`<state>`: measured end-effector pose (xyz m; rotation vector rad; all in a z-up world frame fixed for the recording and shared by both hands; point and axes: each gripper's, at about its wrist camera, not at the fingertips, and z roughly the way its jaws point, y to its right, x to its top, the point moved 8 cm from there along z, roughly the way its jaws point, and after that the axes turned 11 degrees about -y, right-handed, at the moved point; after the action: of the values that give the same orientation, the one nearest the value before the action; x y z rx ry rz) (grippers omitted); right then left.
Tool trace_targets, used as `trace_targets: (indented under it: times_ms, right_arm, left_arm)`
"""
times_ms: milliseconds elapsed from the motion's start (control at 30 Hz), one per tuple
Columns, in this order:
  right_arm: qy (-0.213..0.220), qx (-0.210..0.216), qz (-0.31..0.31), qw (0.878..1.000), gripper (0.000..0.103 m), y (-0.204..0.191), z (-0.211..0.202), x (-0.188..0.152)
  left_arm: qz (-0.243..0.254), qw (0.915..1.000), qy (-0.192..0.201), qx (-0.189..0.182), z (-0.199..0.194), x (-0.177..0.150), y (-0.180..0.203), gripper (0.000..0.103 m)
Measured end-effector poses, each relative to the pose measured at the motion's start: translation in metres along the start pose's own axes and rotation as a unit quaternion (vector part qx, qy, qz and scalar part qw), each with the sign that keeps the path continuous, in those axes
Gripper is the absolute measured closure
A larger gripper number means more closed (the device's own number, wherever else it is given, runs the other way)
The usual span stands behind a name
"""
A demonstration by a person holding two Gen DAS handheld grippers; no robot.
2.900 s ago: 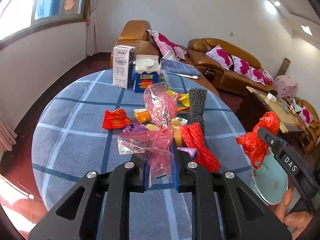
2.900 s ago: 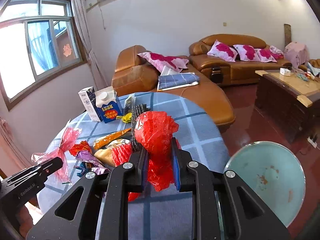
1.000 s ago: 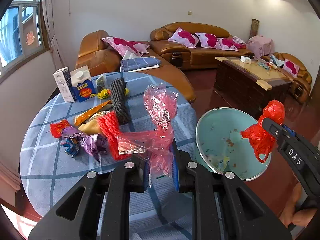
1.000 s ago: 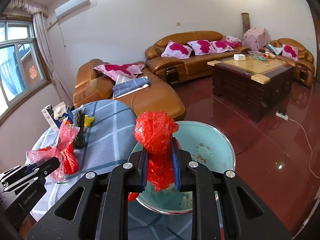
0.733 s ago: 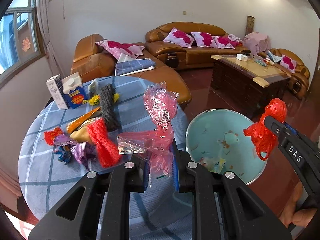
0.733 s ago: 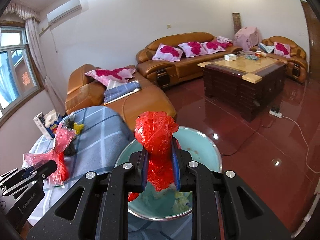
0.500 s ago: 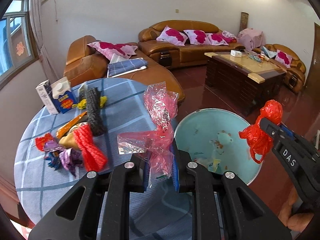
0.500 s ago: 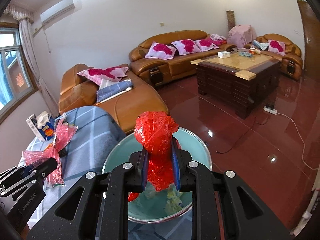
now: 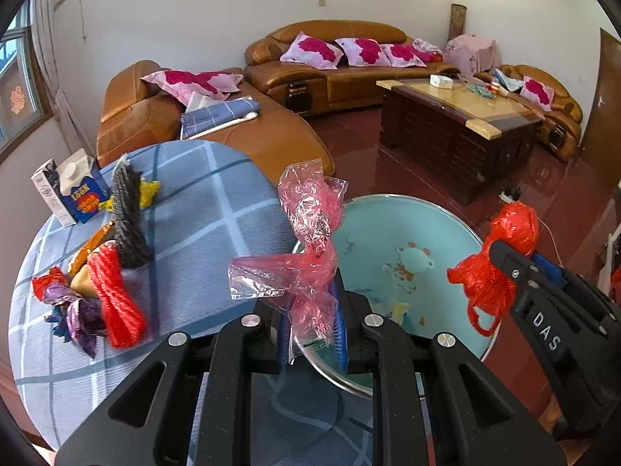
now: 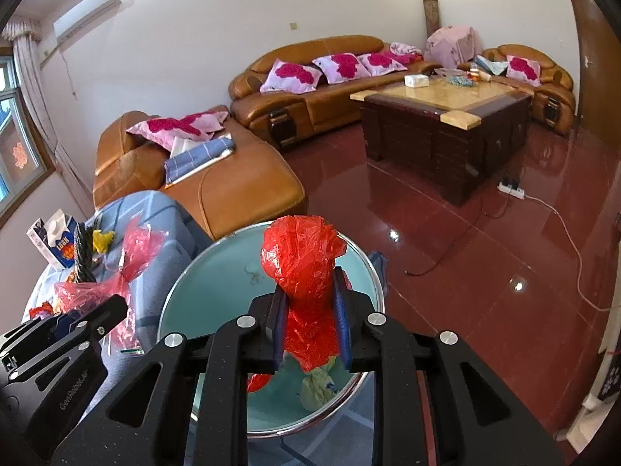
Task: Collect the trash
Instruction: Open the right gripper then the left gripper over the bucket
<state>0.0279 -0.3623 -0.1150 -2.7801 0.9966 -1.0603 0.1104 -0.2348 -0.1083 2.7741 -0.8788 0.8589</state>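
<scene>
My left gripper [image 9: 313,306] is shut on a crumpled pink plastic bag [image 9: 310,229], held at the rim of a teal trash bin [image 9: 438,217]. My right gripper [image 10: 309,324] is shut on a crumpled red plastic bag [image 10: 300,260], held over the same bin [image 10: 205,272]. The right gripper and its red bag [image 9: 500,260] also show in the left wrist view, over the bin's right side. The left gripper with the pink bag [image 10: 132,252] shows at the left of the right wrist view. Scraps [image 10: 316,386] lie in the bin's bottom.
A round table with a blue checked cloth [image 9: 202,209] holds more trash: a red net bundle [image 9: 116,299], purple wrappers [image 9: 77,310], a black brush-like item [image 9: 126,213], two cartons [image 9: 73,190]. Leather sofas [image 10: 217,178] and a wooden coffee table [image 10: 446,116] stand beyond.
Both grippers have swung right from over the table to the bin, each keeping its bag. The bin is nearer and more central under both grippers.
</scene>
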Motion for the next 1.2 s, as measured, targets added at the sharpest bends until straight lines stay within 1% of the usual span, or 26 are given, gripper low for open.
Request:
trace_targets:
  times_ms: [100, 267, 300, 400, 467, 533, 633, 733, 800, 833, 900, 967, 1000, 1200]
  right_arm:
    - [-0.007, -0.003, 0.0, 1.0, 0.08, 0.002, 0.006, -0.002]
    - [-0.019, 0.006, 0.009, 1.0, 0.077, 0.005, 0.014, -0.005]
    - [-0.02, 0.007, 0.01, 1.0, 0.075, 0.006, 0.015, -0.006]
    - [-0.023, 0.015, 0.013, 1.0, 0.072, 0.005, 0.016, -0.005]
    - [-0.02, 0.015, 0.013, 1.0, 0.066, 0.005, 0.014, -0.004]
    - [-0.01, 0.015, 0.015, 1.0, 0.059, 0.005, 0.01, -0.002]
    - [-0.001, 0.016, 0.02, 1.0, 0.057, 0.008, 0.004, 0.001]
    - [0.016, 0.005, 0.036, 0.999, 0.055, 0.015, -0.004, 0.005]
    - [0.03, -0.001, 0.046, 0.998, 0.053, 0.019, -0.01, 0.008]
    - [0.035, -0.003, 0.05, 0.998, 0.051, 0.021, -0.013, 0.009]
    - [0.043, -0.004, 0.056, 0.998, 0.048, 0.024, -0.016, 0.011]
    - [0.046, -0.003, 0.057, 0.997, 0.045, 0.022, -0.018, 0.012]
    - [0.047, -0.003, 0.056, 0.997, 0.043, 0.022, -0.018, 0.012]
    - [0.051, -0.001, 0.049, 0.998, 0.043, 0.018, -0.023, 0.011]
  left_arm:
    - [0.003, 1.0, -0.008, -0.002, 0.009, 0.0, 0.005, 0.085]
    - [0.004, 0.9998, -0.019, 0.0, 0.019, -0.001, 0.01, 0.084]
    - [0.006, 0.9998, -0.02, 0.001, 0.02, -0.002, 0.011, 0.084]
    - [0.007, 0.9997, -0.023, 0.0, 0.022, -0.002, 0.014, 0.084]
    - [0.008, 0.9997, -0.023, 0.001, 0.022, -0.002, 0.015, 0.083]
    - [0.007, 0.9997, -0.024, -0.001, 0.022, -0.003, 0.015, 0.082]
    - [0.006, 0.9997, -0.022, -0.001, 0.022, -0.003, 0.017, 0.08]
    - [0.007, 0.9998, -0.019, -0.002, 0.021, -0.002, 0.018, 0.068]
    - [0.008, 0.9999, -0.013, -0.003, 0.018, -0.002, 0.019, 0.053]
    - [0.008, 0.9999, -0.008, -0.004, 0.016, -0.002, 0.019, 0.049]
    - [0.004, 1.0, -0.002, -0.005, 0.011, -0.001, 0.017, 0.034]
    - [-0.002, 1.0, 0.007, -0.001, 0.005, 0.001, 0.013, 0.028]
    - [-0.003, 0.9999, 0.01, 0.003, 0.003, 0.001, 0.011, 0.027]
    - [-0.021, 0.9993, 0.018, 0.026, -0.008, 0.001, -0.009, 0.019]
